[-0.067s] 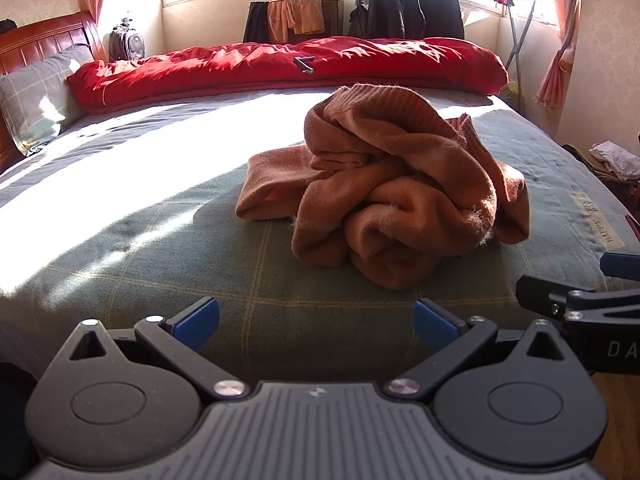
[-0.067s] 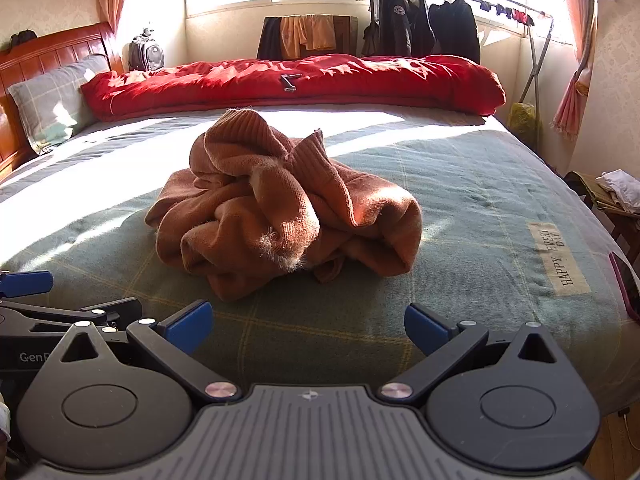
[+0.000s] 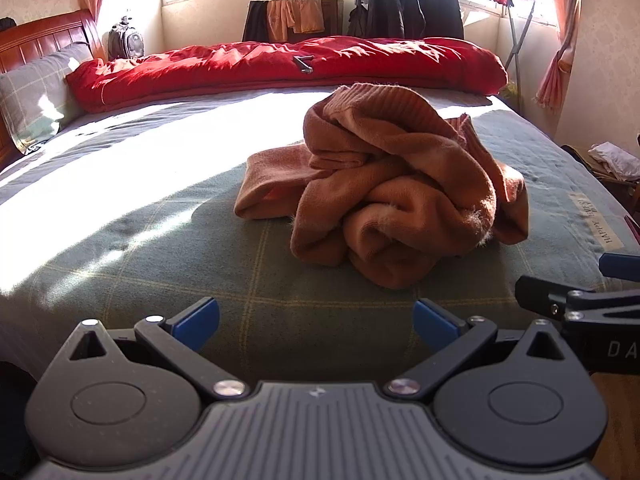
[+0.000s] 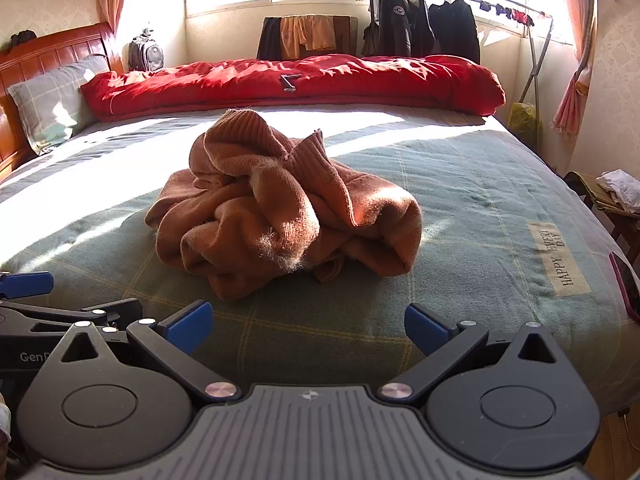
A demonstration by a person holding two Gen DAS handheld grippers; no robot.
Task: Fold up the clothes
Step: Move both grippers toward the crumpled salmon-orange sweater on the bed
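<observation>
I am holding the left tongs and right tongs side by side at the near edge of the bed, both spread wide and gripping nothing. The crumpled brown sweater is lying ahead of both, untouched. I judge the best start is finding its ribbed hem and pulling it flat.

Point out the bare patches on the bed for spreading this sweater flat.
Widest free patch: sunlit bedspread between the crumpled orange sweater, the pillow and the red quilt. Also free: right of the sweater, toward the sewn label. Crowded: the far edge, under the quilt.
</observation>
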